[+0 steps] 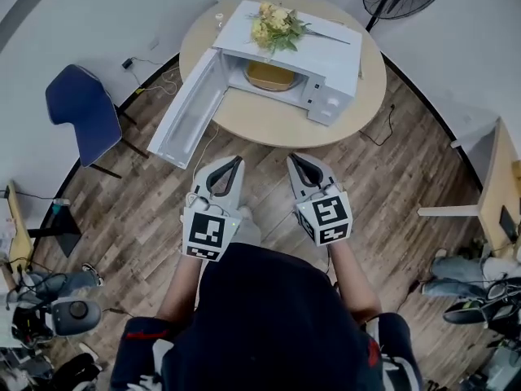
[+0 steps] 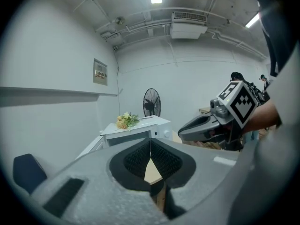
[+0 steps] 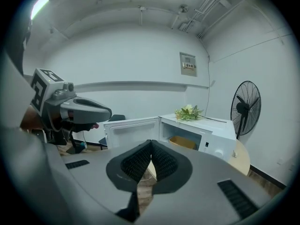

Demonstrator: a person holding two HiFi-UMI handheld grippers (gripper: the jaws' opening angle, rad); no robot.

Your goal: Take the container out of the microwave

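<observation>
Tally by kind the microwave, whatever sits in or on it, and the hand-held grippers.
microwave: 1, door open
container: 1, inside the microwave
flower bunch: 1, on top of the microwave
hand-held grippers: 2, the left hand-held gripper and the right hand-held gripper, both shut and empty
Total: 5

We hold our left gripper (image 1: 238, 161) and right gripper (image 1: 292, 158) side by side ahead of us, near each other but apart, both pointing forward and slightly down. Each pair of jaws is closed on nothing.
</observation>
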